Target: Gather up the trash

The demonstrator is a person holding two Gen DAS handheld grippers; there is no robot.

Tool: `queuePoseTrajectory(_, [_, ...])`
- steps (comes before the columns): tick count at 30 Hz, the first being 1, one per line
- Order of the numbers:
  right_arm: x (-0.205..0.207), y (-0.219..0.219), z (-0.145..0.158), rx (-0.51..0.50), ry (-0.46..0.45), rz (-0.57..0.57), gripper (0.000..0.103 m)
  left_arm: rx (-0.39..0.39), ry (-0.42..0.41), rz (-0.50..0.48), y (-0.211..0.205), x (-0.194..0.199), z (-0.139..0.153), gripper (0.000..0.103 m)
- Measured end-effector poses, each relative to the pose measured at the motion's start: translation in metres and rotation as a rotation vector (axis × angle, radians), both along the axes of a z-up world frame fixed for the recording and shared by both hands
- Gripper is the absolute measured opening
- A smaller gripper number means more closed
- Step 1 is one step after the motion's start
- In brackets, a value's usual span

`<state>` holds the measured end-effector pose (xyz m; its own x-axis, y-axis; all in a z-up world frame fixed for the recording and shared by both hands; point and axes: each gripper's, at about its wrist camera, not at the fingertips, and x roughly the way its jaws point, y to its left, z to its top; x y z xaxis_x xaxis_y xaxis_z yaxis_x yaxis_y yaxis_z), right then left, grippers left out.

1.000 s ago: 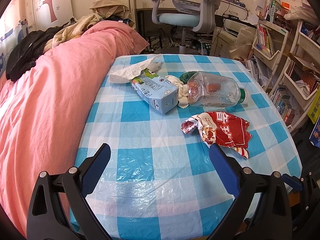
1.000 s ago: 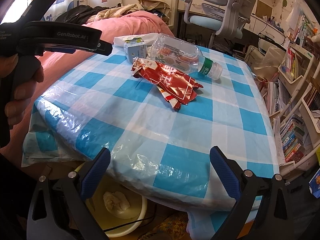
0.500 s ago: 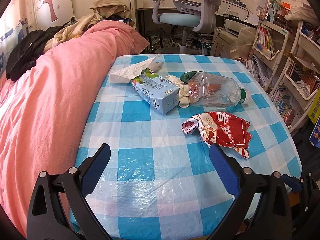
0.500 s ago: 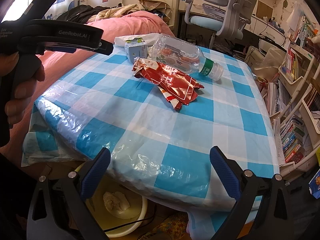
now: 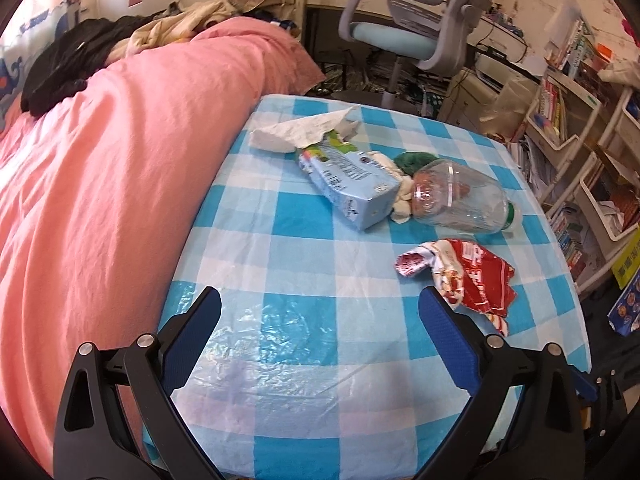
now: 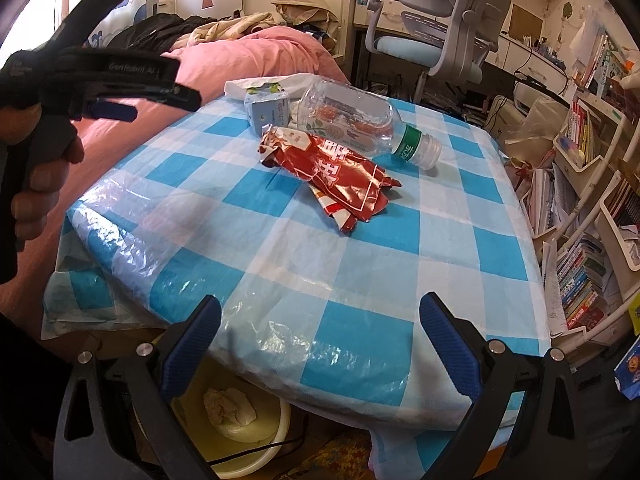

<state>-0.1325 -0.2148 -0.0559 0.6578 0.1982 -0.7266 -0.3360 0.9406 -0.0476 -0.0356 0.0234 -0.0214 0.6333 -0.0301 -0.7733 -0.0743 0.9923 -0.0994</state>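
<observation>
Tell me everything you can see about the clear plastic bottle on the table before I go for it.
The clear plastic bottle lies on its side on the blue checked tablecloth, neck toward the bookshelf side. It is transparent, looks dented and empty, with a green neck label and a pale cap. Its printed side label shows reddish through the wall. The base sits beside the blue carton, with crumpled white tissue between them. The red snack wrapper lies just in front; whether it touches is unclear. Neither gripper holds it.

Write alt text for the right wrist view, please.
Open right gripper hovers over the near edge of a blue-checked table holding a red wrapper, a clear bottle and a blue carton. A yellow bin sits below; the left gripper shows at left.
</observation>
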Motion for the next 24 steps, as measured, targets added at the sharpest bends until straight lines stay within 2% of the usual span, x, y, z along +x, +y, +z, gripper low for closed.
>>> queuePoseTrajectory(9, [0.024, 0.001, 0.006, 0.006, 0.002, 0.055, 0.095, 0.034, 0.015, -0.021, -0.002, 0.011, -0.002, 0.095])
queuePoseTrajectory(17, [0.064, 0.032, -0.001, -0.088, -0.006, 0.159, 0.095, -0.078, 0.042, 0.035, 0.01, 0.04, -0.004, 0.095])
queuePoseTrajectory(24, [0.103, 0.048, -0.008, -0.175, -0.023, 0.238, 0.095, -0.184, 0.035, 0.106, 0.02, 0.085, 0.0, 0.095])
